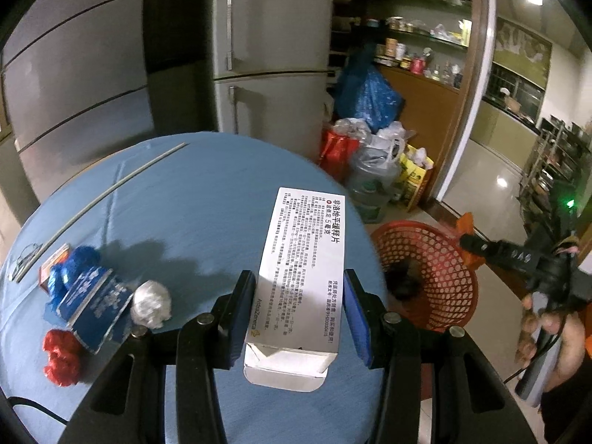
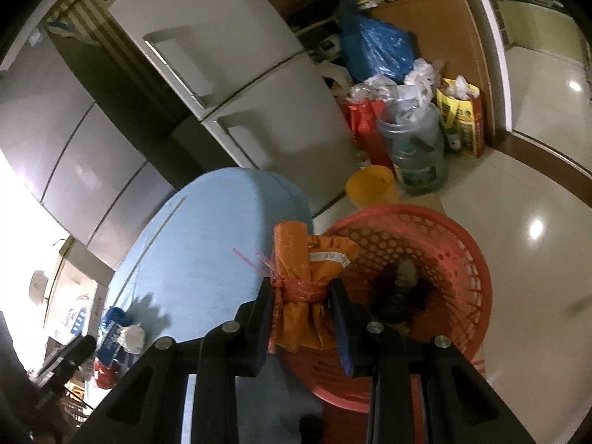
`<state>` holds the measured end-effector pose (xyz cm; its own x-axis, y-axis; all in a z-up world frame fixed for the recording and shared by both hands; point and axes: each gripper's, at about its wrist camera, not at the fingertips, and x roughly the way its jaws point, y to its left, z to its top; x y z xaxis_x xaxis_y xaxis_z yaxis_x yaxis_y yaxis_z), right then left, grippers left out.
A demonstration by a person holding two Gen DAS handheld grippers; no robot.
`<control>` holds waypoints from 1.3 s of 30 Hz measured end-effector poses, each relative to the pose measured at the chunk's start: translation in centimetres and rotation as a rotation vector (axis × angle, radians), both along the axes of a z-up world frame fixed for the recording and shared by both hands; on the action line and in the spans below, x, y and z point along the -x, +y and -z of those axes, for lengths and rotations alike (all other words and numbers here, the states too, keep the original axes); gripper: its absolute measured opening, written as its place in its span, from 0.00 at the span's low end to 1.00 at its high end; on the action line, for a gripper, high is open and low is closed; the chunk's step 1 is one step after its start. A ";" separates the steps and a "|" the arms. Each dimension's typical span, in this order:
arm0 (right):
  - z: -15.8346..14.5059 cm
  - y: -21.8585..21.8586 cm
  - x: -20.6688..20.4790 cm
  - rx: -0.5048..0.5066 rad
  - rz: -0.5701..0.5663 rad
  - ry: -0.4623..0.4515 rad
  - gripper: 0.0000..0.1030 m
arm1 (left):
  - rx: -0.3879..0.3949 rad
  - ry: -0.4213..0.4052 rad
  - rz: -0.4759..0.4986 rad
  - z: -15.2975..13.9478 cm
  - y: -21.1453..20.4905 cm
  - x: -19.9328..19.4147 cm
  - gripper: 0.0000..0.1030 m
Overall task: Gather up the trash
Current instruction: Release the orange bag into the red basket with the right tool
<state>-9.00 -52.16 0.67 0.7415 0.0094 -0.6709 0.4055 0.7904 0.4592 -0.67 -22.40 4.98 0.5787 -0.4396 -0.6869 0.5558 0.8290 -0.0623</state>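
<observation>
A white medicine box [image 1: 301,277], end flap open, is clamped by the left gripper [image 1: 299,314] above the round blue table [image 1: 192,203]; an orange wrapper bundle [image 2: 301,292] is pinched by the right gripper [image 2: 301,314] at the red basket's [image 2: 455,244] rim.

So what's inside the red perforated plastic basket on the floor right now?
Inside the red perforated plastic basket lies one dark clump with a pale patch, too blurred to identify. The right gripper covers its near side.
</observation>
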 end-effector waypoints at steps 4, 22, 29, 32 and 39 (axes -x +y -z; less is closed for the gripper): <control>1.1 -0.7 0.3 -0.001 0.004 0.025 0.31 | 0.002 0.001 0.035 0.0 -1.9 -0.1 0.47; 4.4 -3.7 -1.3 0.017 0.058 0.123 0.31 | -0.006 0.061 0.167 1.8 -8.4 -0.1 0.47; 6.9 -5.1 -1.7 0.014 0.067 0.231 0.54 | -0.008 0.076 0.194 1.9 -10.3 -0.3 0.47; 6.3 -5.8 -0.8 0.023 0.116 0.210 0.87 | -0.009 0.087 0.216 2.1 -11.3 -0.4 0.47; 4.3 -7.9 2.5 0.015 0.216 0.144 0.87 | -0.031 0.105 0.290 2.8 -15.1 0.2 0.47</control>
<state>-11.51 -60.06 -3.60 0.6216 -0.1496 -0.7689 0.6264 0.6842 0.3733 -0.88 -37.48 2.23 0.3576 -0.5542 -0.7517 0.7612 0.6392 -0.1092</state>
